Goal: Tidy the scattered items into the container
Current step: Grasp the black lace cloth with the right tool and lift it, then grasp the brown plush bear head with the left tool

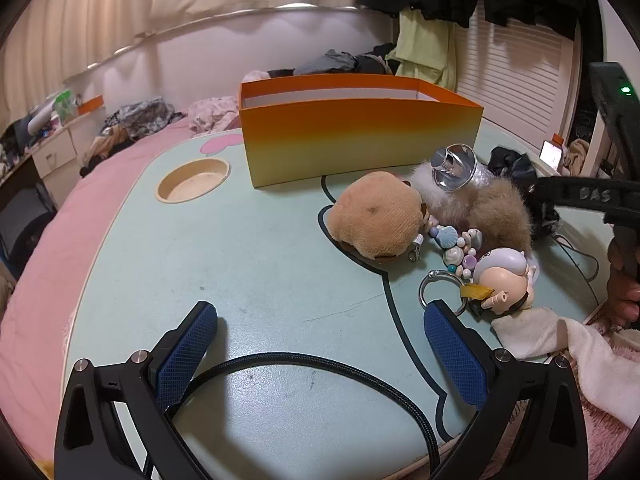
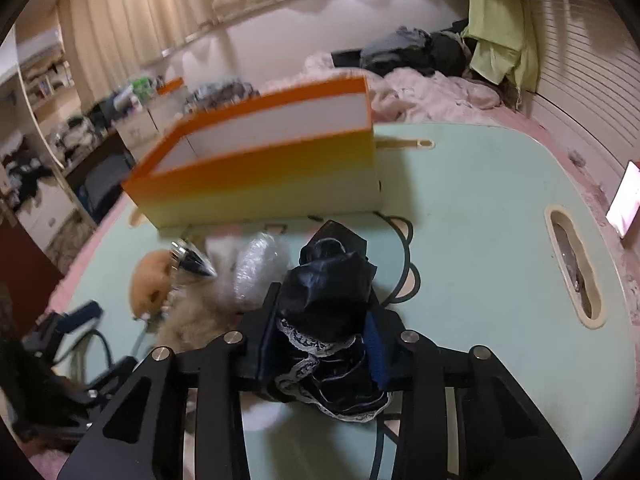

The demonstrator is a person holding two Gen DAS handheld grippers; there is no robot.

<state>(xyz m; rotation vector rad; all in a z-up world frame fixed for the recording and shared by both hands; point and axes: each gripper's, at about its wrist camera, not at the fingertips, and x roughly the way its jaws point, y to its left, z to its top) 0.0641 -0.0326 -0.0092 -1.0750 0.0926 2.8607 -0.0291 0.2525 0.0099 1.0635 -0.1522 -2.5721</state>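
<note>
The orange-to-yellow box [image 1: 360, 136] stands open-topped at the back of the pale green table [image 1: 240, 264]. In front of it lie a tan plush [image 1: 376, 216], a white and brown fur piece [image 1: 492, 204], a silver cone-topped bottle [image 1: 454, 166], a shell bead keychain [image 1: 456, 244], a metal ring [image 1: 440, 288] and a small figurine [image 1: 504, 276]. My left gripper [image 1: 320, 312] is open over bare table, with nothing between its blue pads. My right gripper [image 2: 324, 312] is shut on a black satin cloth with lace trim [image 2: 328, 280], just in front of the box [image 2: 260, 172].
A round cup recess [image 1: 194, 180] sits left of the box, and an oval slot [image 2: 576, 272] lies at the table's right. A black braided cable [image 1: 280, 360] runs between the left fingers. A white cloth [image 1: 560, 340] lies at the right edge. Pink bedding surrounds the table.
</note>
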